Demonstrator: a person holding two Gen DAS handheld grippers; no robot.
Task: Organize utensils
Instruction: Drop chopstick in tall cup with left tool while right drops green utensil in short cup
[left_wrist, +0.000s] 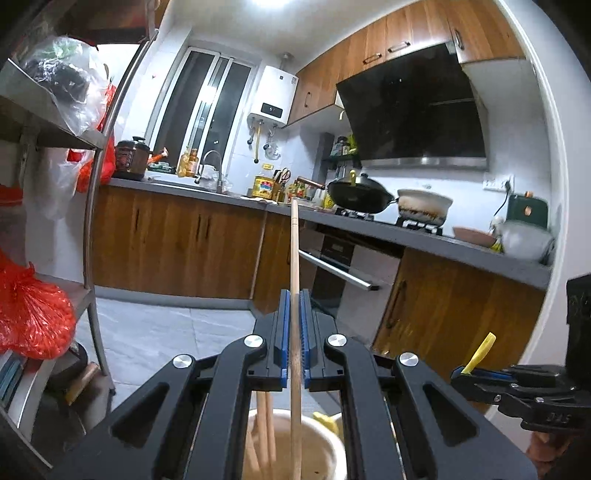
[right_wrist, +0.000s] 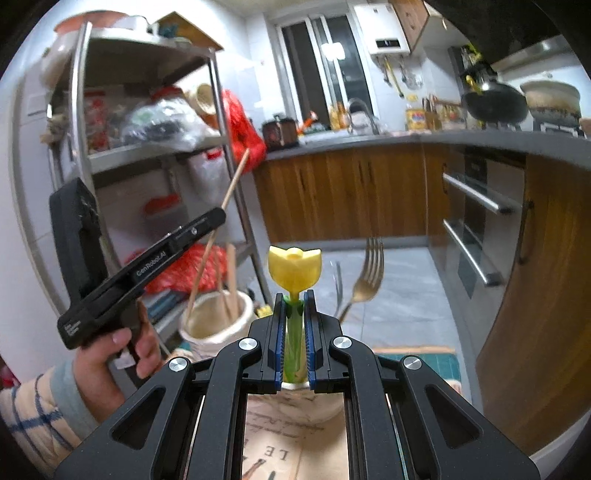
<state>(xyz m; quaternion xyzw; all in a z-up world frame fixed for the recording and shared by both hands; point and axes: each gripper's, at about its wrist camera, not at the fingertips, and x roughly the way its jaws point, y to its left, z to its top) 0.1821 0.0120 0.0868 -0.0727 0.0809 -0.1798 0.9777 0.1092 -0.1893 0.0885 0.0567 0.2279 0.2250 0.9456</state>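
Chopstick (left_wrist: 294, 258) in tongs, grey countertop (left_wrist: 424, 240), kitchen

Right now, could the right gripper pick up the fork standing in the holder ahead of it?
Probably not yet. The right gripper is already shut on the tulip-topped utensil, so its jaws are full. The fork itself stands unblocked just beyond it, in the printed holder.

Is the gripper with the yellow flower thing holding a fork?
No, the right gripper is clamped on the green stem of a yellow tulip-shaped utensil, while the fork stands apart behind it.
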